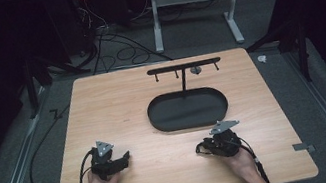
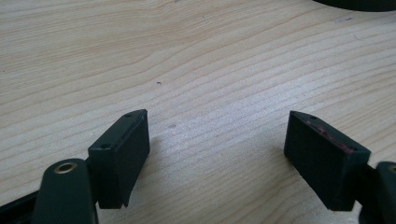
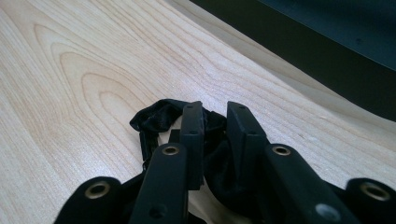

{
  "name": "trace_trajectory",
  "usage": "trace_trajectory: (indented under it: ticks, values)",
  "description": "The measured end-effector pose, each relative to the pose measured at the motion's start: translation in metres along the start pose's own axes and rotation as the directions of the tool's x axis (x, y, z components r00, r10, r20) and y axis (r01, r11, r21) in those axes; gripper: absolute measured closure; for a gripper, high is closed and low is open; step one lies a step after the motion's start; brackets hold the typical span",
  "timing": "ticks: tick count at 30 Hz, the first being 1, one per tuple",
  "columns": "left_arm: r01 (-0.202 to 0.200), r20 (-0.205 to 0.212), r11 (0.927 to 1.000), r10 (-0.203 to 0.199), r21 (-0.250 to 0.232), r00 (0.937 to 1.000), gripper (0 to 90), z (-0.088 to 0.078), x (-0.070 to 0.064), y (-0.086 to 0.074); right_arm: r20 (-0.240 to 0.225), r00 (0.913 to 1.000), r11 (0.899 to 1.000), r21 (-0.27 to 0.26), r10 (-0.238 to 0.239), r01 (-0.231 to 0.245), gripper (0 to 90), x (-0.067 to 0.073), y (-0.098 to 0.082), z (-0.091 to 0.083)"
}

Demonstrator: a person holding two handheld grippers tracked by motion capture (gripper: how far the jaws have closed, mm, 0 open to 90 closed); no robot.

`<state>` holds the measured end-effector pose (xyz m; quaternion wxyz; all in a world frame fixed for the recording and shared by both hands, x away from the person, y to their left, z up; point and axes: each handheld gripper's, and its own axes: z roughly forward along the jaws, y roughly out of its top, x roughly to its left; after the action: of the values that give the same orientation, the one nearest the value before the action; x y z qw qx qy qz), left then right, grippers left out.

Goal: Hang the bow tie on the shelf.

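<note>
My left gripper (image 1: 123, 160) rests low on the wooden table (image 1: 112, 105) at the front left, held by a hand. Its jaws stand wide open (image 2: 217, 135) over bare wood, with nothing between them. At the front right, my right gripper (image 1: 201, 148) lies near the black oval tray (image 1: 161, 122). In the right gripper view its jaws (image 3: 215, 112) are nearly together, pinching a crumpled black fabric piece (image 3: 156, 116) that bulges out to the left and touches the table.
A black T-shaped stand (image 1: 183, 66) with small hooks rises from the tray's far side, and a grey object (image 1: 196, 70) hangs on one hook. The tray's dark wall (image 3: 299, 51) runs close beyond the right gripper. Cables and table legs lie on the floor behind.
</note>
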<state>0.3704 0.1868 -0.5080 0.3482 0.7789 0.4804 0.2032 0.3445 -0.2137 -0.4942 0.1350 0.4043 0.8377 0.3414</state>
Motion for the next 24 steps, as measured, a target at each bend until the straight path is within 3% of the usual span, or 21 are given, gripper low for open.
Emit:
trace_trajectory:
  ticks: [9, 24]
  values:
    - [0.000, 0.000, 1.0000, 0.000, 0.000, 1.0000, 22.8, 0.000, 0.000, 0.000, 0.013, 0.9996, 0.999, -0.045, 0.026, -0.026, 81.5, -0.003, 0.001, -0.009]
    - [0.001, 0.001, 1.0000, -0.001, -0.001, 1.0000, 22.7, 0.000, 0.000, 0.000, 0.103, 0.9936, 0.988, -0.148, 0.046, -0.030, 81.7, -0.015, 0.014, -0.045]
